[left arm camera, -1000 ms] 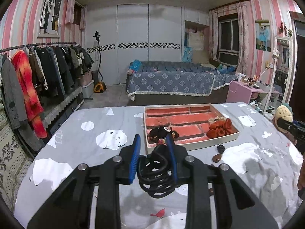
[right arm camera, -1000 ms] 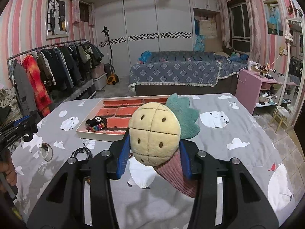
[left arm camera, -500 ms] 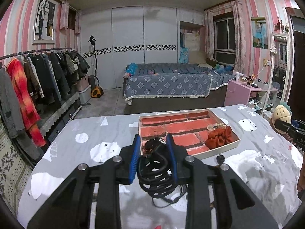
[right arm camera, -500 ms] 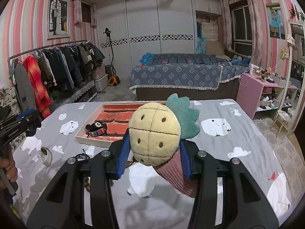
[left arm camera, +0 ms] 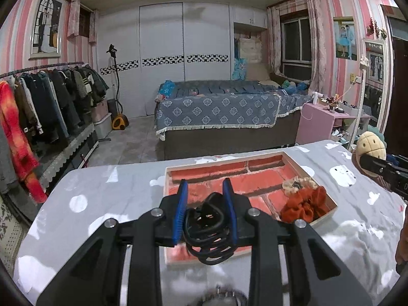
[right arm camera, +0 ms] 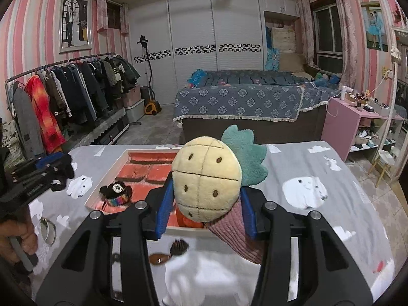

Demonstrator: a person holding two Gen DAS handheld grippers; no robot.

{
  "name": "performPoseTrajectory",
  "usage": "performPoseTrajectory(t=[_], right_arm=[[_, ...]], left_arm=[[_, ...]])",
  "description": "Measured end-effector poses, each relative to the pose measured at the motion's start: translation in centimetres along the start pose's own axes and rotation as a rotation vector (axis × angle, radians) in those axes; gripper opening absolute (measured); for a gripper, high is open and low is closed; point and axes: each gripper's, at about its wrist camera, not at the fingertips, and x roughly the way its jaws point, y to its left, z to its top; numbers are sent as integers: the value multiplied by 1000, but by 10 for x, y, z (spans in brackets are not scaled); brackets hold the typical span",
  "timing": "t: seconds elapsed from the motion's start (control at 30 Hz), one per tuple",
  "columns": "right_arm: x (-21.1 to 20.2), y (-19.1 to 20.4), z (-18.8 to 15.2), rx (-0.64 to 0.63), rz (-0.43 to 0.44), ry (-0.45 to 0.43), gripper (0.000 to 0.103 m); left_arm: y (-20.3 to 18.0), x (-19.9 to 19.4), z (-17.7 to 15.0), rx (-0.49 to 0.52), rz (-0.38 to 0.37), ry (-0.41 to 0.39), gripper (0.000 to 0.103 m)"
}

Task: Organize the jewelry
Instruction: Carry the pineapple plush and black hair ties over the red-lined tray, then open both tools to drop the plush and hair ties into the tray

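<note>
Left hand-held gripper [left arm camera: 205, 211] clamps black cord bundle [left arm camera: 207, 232] hanging downward over tray [left arm camera: 329, 205].

A red brick-patterned tray [left arm camera: 301, 168] holds an orange scrunchie [left arm camera: 304, 205]. The tablecloth [right arm camera: 318, 168] is grey with white animals. The plush [right arm camera: 206, 178] is yellow and teal.

Both grippers [left arm camera: 205, 211] nearer tray [left arm camera: 329, 210].

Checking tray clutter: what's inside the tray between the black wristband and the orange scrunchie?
Nothing: bare red liner of the tray lies between the black wristband and orange scrunchie. Left wrist view shows it best.
</note>
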Motion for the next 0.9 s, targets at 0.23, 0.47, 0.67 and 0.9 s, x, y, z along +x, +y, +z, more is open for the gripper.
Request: performPoseTrajectory(t=[0.23, 0.47, 0.67, 0.9], right_arm=[[69, 2, 10, -1, 1, 43, 47], [145, 2, 5, -21, -3, 133, 47], [178, 3, -14, -37, -21, 198, 50], [185, 6, -23, -41, -22, 219, 61]], left_arm=[[-4, 60, 4, -9, -21, 28, 28], [-16, 115, -2, -34, -49, 85, 28], [-24, 141, -18, -23, -43, 148, 29], [-24, 150, -20, -32, -31, 161, 42]])
